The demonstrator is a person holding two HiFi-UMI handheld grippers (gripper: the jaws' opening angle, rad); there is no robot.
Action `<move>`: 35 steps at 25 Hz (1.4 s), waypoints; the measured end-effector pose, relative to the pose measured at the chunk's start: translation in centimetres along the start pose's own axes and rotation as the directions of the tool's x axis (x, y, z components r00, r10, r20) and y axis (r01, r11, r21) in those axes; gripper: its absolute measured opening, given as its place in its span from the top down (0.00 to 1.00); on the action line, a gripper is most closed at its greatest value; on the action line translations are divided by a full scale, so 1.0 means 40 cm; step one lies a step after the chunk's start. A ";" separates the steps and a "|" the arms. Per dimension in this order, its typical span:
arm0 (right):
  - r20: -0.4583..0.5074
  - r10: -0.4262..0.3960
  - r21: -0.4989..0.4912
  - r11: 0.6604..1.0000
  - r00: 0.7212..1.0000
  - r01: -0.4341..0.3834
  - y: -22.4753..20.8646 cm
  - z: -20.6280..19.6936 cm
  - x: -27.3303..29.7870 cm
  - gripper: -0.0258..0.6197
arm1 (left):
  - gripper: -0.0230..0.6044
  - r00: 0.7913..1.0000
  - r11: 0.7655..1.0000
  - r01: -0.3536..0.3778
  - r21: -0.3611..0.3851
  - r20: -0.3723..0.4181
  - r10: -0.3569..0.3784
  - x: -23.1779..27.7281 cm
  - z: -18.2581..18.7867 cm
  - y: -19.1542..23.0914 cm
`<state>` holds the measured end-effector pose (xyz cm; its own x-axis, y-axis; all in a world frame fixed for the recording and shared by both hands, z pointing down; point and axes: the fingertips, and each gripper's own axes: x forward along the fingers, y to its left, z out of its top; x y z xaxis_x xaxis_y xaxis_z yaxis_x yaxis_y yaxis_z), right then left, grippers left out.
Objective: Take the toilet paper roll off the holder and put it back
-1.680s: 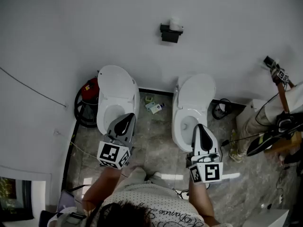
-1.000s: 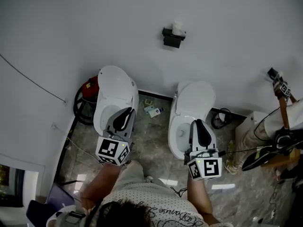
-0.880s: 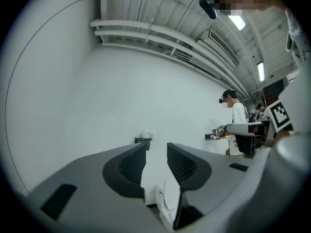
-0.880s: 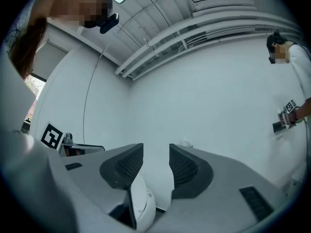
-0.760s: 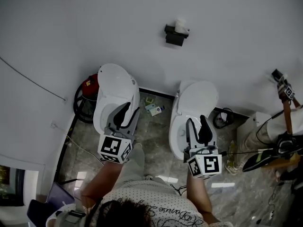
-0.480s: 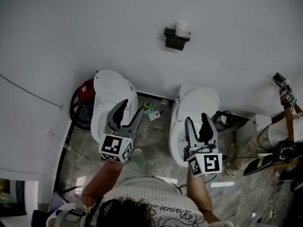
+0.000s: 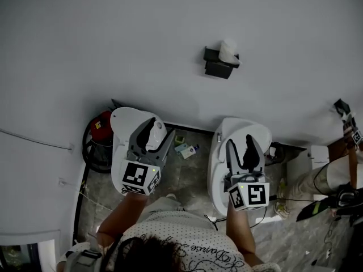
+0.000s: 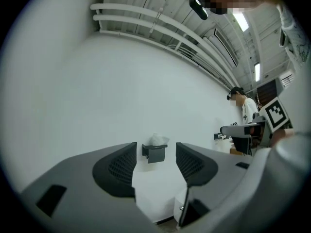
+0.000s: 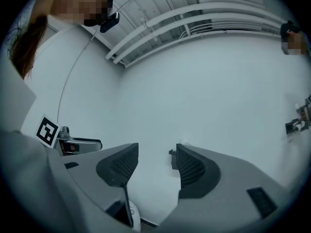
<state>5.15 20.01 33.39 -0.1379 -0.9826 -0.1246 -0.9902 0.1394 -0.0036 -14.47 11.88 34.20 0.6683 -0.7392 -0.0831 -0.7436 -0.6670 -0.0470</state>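
A white toilet paper roll (image 7: 229,51) sits on top of a black holder (image 7: 219,68) fixed to the white wall, well ahead of both grippers. My left gripper (image 7: 157,134) hovers over the left toilet with its jaws opening and nothing between them. In the left gripper view the holder (image 8: 156,153) and the roll (image 8: 157,139) show in the gap of that gripper (image 8: 155,163). My right gripper (image 7: 240,147) is open and empty over the right toilet. In its own view the right gripper (image 9: 156,166) hides most of the holder (image 9: 172,159) behind its right jaw.
Two white toilets (image 7: 129,130) (image 7: 222,152) stand against the wall below the holder. A red canister with a black hose (image 7: 97,130) sits at the far left. Small items (image 7: 185,148) lie on the floor between the toilets. A person with gear (image 7: 340,174) is at the right.
Both grippers have gone from shut to open. The head view has tilted, so the holder and toilets sit lower in the frame, and the grippers have shifted slightly forward.
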 end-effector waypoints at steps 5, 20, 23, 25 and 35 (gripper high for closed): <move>-0.020 -0.022 -0.009 1.000 1.000 0.021 -0.025 -0.015 0.096 0.58 | 0.58 1.000 1.000 0.003 -0.024 -0.023 -0.004 0.089 -0.039 0.077; -0.015 0.112 -0.039 0.993 0.994 -0.112 -0.276 -0.025 0.481 0.56 | 0.58 0.995 0.995 -0.096 -0.041 -0.006 0.096 0.500 -0.063 0.168; -0.017 0.151 -0.032 0.988 0.988 -0.151 -0.332 -0.028 0.555 0.56 | 0.58 0.993 0.993 -0.118 -0.027 -0.001 0.118 0.582 -0.056 0.171; -0.017 0.171 -0.027 0.985 0.985 -0.171 -0.362 -0.030 0.592 0.56 | 0.58 0.990 0.990 -0.138 -0.023 -0.004 0.138 0.619 -0.056 0.177; -0.020 0.186 0.020 0.982 0.982 -0.186 -0.440 -0.062 0.696 0.55 | 0.57 0.986 0.987 -0.160 -0.023 -0.042 0.159 0.738 -0.084 0.209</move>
<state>18.70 -10.10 32.44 -0.3203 -0.9417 -0.1031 -0.9467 0.3220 -0.0002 -0.87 -15.83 34.72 0.5420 -0.8390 -0.0480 -0.8402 -0.5422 -0.0097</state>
